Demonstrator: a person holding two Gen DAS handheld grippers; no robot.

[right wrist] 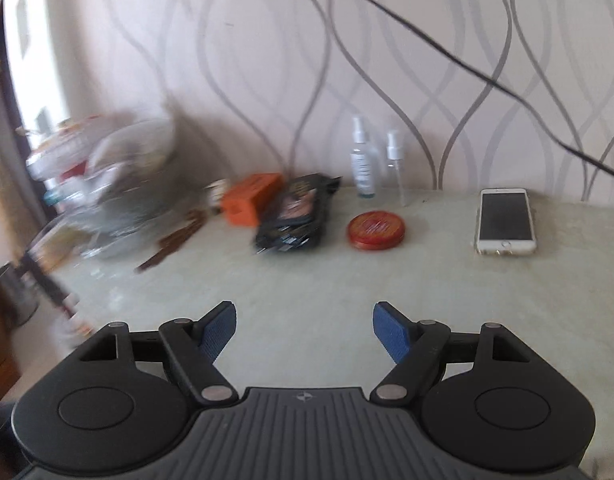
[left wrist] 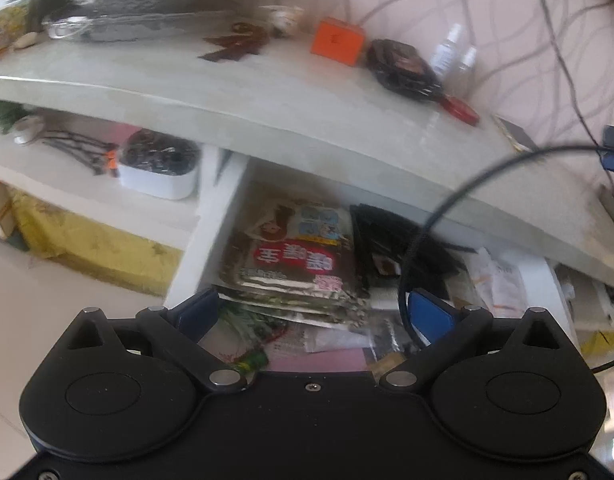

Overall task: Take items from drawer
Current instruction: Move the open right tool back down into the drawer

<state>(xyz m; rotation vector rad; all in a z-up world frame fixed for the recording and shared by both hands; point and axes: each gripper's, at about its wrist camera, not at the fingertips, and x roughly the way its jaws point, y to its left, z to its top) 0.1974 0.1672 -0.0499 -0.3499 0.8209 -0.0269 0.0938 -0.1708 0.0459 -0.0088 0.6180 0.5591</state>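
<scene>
The left gripper point(left wrist: 313, 312) hangs over the open drawer point(left wrist: 211, 240) with its jaws spread wide and nothing between them. Its blue pads point(left wrist: 429, 312) stand either side of the stack of printed packets point(left wrist: 291, 264) that lies in the drawer, near its left wall. Beside that stack lie a black pouch point(left wrist: 391, 240) and loose white papers point(left wrist: 495, 280) (all of it heaped, so edges overlap). A black cable point(left wrist: 411, 256) loops down in front of the right pad and across the drawer. It could snag on the finger or be pinched together with a packet. A wide grab on the slick stack may also lift several packets at once, or let the lowest slide out.

The right gripper point(right wrist: 305, 332) is likewise wide apart and empty, held above the tabletop point(right wrist: 307, 276). There a black packet point(right wrist: 295, 216), an orange box point(right wrist: 251, 198), a red tin point(right wrist: 376, 229), two spray bottles point(right wrist: 363, 160) and a phone point(right wrist: 505, 220) rest. A careless set-down there could knock over the bottles.
</scene>
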